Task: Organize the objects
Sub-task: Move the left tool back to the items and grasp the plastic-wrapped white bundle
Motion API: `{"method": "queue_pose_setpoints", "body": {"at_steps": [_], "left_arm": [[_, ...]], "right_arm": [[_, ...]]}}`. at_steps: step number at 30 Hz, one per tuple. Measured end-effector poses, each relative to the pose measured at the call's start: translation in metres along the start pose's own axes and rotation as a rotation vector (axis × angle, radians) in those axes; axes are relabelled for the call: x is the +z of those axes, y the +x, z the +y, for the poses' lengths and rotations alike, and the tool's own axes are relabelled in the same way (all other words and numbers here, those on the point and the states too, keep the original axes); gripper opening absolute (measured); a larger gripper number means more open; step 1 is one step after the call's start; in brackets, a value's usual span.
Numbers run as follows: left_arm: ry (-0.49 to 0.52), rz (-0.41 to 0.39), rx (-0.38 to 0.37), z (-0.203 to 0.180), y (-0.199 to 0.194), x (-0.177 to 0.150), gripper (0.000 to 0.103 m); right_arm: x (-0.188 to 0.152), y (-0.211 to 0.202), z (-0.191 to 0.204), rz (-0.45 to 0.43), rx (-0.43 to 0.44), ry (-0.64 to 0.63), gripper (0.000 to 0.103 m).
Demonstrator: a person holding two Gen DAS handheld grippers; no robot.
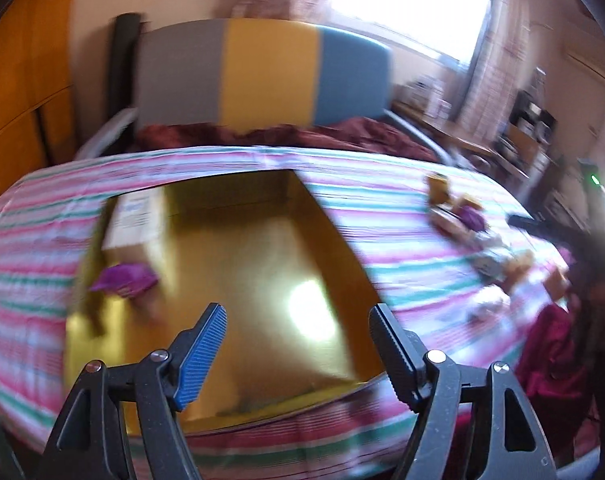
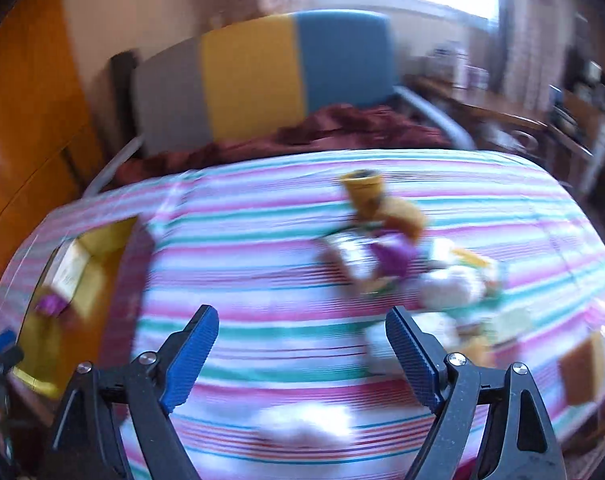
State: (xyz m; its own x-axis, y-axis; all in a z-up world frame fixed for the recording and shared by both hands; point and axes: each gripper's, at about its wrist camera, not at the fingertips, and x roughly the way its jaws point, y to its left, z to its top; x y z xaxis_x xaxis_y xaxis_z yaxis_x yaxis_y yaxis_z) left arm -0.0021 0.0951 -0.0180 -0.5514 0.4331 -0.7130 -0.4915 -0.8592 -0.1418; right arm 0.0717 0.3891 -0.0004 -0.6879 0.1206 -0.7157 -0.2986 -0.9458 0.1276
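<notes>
A shiny gold box [image 1: 238, 280] lies open on the striped bedspread [image 1: 382, 208]. Inside it are a purple packet [image 1: 124, 278] and a white carton [image 1: 134, 216]. My left gripper [image 1: 298, 320] is open and empty, just above the box's near part. A blurred pile of small packets [image 2: 402, 256] lies on the bed, with a yellow cup [image 2: 364, 188] behind it. My right gripper [image 2: 302, 322] is open and empty, short of the pile and left of it. The box also shows in the right wrist view [image 2: 98, 240] at far left.
A grey, yellow and blue headboard [image 1: 262, 72] and a dark red blanket [image 1: 302, 136] lie beyond. A wooden wardrobe [image 1: 18, 80] stands at left. A desk with clutter [image 1: 522, 128] is at right. An orange packet [image 2: 582, 368] lies near the bed's right edge.
</notes>
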Motion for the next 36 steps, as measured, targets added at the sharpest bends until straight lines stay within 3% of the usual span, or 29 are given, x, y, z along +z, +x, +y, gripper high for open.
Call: {"method": "queue_pose_setpoints", "body": {"at_steps": [3,8,15,23,32,34,35,36], "left_arm": [[0.109,0.01,-0.042,-0.041,0.01,0.005,0.075],[0.294,0.024,-0.133,-0.107,0.032,0.009,0.078],[0.329,0.16,-0.292,-0.165,0.085,0.004,0.081],[0.351,0.223,-0.331,-0.199,0.121,0.006,0.084],[0.403,0.273,-0.284,-0.234,0.155,0.004,0.083],[0.41,0.273,-0.271,-0.239,0.16,0.002,0.079],[0.412,0.279,-0.27,-0.24,0.162,0.001,0.067],[0.406,0.298,-0.274,-0.241,0.167,0.0,0.045]], "right_arm": [[0.002,-0.001,-0.036,-0.036,-0.048,0.115,0.09],[-0.002,0.003,-0.074,-0.037,-0.055,0.318,0.09],[-0.005,0.001,-0.091,-0.041,-0.026,0.422,0.092],[-0.007,0.006,-0.102,-0.024,0.016,0.476,0.092],[-0.008,0.009,-0.109,-0.013,0.028,0.512,0.092],[-0.009,0.01,-0.11,-0.008,0.026,0.517,0.092],[-0.009,0.011,-0.111,-0.001,0.021,0.521,0.092],[-0.01,0.013,-0.112,0.009,0.017,0.526,0.092]]}}
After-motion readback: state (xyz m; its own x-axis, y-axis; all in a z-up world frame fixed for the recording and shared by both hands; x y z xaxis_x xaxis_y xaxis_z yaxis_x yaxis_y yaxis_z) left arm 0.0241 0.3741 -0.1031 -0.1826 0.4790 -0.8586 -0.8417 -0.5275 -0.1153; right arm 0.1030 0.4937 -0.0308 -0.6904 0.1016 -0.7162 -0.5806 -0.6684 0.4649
